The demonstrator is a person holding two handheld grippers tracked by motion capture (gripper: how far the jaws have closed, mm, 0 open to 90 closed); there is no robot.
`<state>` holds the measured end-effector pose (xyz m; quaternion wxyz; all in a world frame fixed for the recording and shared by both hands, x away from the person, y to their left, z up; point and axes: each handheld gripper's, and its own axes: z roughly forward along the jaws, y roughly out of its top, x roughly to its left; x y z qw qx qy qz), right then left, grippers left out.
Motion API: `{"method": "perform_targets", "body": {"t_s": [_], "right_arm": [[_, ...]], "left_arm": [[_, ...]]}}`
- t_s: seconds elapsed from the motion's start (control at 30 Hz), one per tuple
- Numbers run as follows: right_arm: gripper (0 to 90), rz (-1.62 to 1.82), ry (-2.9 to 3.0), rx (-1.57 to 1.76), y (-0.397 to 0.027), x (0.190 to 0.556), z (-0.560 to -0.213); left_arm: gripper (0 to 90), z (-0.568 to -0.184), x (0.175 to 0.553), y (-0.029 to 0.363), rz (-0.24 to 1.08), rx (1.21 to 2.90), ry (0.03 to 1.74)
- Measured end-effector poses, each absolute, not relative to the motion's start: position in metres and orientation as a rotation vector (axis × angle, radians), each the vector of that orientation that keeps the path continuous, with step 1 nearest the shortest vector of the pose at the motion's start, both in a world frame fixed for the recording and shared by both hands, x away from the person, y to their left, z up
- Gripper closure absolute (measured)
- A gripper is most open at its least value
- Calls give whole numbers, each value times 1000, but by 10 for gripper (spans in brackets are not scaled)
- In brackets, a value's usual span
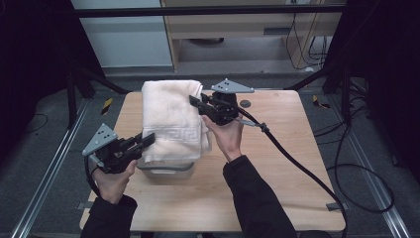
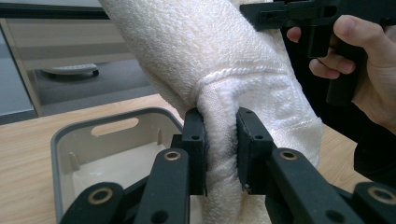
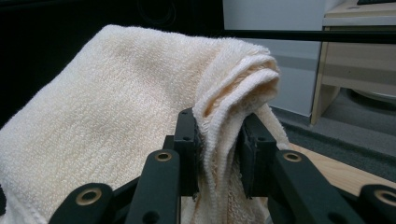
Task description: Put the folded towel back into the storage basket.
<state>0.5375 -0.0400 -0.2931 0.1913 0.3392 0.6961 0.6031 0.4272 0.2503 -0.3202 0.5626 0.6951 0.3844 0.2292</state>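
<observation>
In the middle of the frame, both tongs, left (image 1: pixel 148 138) and right (image 1: pixel 195 100), pinched the towel (image 1: pixel 171 119) above the grey tub (image 1: pixel 165 170); lowering it in was left.

A towel (image 1: pixel 171 121) is held above a bin (image 1: pixel 165 169) on the desk (image 1: pixel 277 168), between left gripper (image 1: pixel 148 139) and right gripper (image 1: pixel 194 100).

A folded cream towel (image 1: pixel 171 121) is hanging stretched between two claws above the wooden tabletop (image 1: pixel 277 163). The left claw (image 1: pixel 147 139) is pinching its near edge; the right claw (image 1: pixel 194 100) is pinching its far right corner. A grey bin (image 1: pixel 166 170) is sitting on the tabletop beneath the towel's near end.
</observation>
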Motion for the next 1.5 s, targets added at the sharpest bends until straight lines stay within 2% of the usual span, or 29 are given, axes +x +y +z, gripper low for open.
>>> {"method": "perform_targets", "body": {"t_s": [0.5,1.5], "right_arm": [[717,1682,1995,969,-18,552,-305],[715,1577,2097,1107,17,591,-377]], "left_arm": [[748,-331,437,268,538,1643,959],[749,-387,474,290,473,1734,1116]]}}
